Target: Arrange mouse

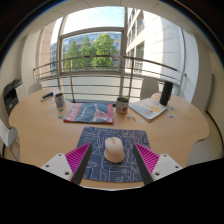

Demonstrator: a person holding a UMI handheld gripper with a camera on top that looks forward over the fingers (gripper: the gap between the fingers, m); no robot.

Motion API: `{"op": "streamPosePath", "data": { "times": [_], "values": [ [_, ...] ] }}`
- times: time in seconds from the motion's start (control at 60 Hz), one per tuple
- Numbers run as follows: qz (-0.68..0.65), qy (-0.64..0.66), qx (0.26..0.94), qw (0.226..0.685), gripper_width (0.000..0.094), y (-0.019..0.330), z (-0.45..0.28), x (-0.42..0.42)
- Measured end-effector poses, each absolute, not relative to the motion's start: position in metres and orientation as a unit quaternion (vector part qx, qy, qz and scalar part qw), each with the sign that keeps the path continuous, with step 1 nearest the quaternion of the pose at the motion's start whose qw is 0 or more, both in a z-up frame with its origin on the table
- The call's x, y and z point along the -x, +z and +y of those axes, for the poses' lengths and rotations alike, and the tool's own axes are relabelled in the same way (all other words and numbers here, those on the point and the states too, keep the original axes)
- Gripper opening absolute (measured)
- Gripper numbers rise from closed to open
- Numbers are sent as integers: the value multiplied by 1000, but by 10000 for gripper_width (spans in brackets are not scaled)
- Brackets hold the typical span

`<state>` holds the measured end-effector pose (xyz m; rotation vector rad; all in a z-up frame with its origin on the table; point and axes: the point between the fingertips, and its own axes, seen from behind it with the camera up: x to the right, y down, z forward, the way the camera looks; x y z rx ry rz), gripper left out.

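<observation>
A pale pink-white mouse (115, 150) lies on a dark blue patterned mouse mat (112, 139) on the wooden table (40, 130). My gripper (113, 158) is open, its pink-padded fingers (77, 158) spread wide to either side of the mat. The mouse stands between the fingers with a clear gap at each side and rests on the mat on its own.
Beyond the mat lie an open magazine (90, 112), a dark cup (122, 104), a can (59, 100) at the left and a book or papers (147, 110) at the right. A chair (12, 95) stands at the left. A railing and window are behind.
</observation>
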<state>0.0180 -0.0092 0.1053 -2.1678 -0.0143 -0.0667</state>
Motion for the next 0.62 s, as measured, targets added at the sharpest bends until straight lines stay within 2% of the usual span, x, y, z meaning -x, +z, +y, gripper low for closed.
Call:
{"op": "streamPosePath", "data": {
  "times": [0.217, 0.417, 0.617],
  "values": [
    [-2, -41, 870, 491, 846, 172, -120, 5],
    [-5, -46, 867, 496, 847, 193, -201, 23],
    [-12, -55, 867, 495, 846, 197, -239, 27]
  ]
}}
